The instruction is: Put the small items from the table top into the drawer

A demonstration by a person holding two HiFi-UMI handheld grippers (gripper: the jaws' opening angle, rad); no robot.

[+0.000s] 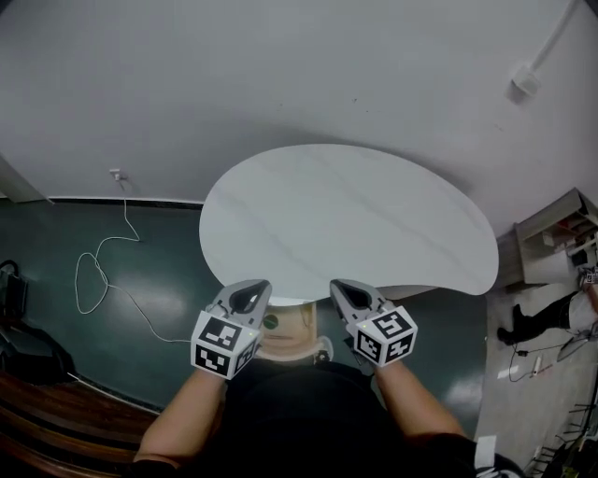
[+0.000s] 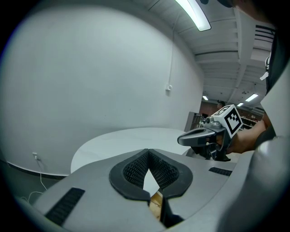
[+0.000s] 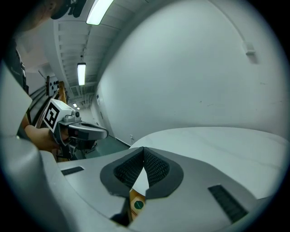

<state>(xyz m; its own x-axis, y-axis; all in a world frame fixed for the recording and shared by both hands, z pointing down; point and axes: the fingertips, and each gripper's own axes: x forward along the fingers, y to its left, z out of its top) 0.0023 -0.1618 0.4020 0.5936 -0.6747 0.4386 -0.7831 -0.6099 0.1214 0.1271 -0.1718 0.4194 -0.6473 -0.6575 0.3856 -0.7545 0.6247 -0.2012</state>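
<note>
Count on inspection:

- One white oval table top (image 1: 346,219).
- One light-wood drawer (image 1: 301,329).
- One small round green item (image 1: 271,322), inside that drawer.
- Two grey two-jaw grippers: left gripper (image 1: 249,297) and right gripper (image 1: 353,295).
- Two black-and-white marker cubes (image 1: 224,344), one per gripper.
- One white cable (image 1: 98,271), on the dark green floor (image 1: 56,233).

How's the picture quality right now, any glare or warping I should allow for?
Head view: dim, flat light, no glare on the table, edges curved. Left gripper view: heavy fisheye, dark corners, ceiling lamp blown out. Right gripper view: same, ceiling lamp glaring top left.
</note>
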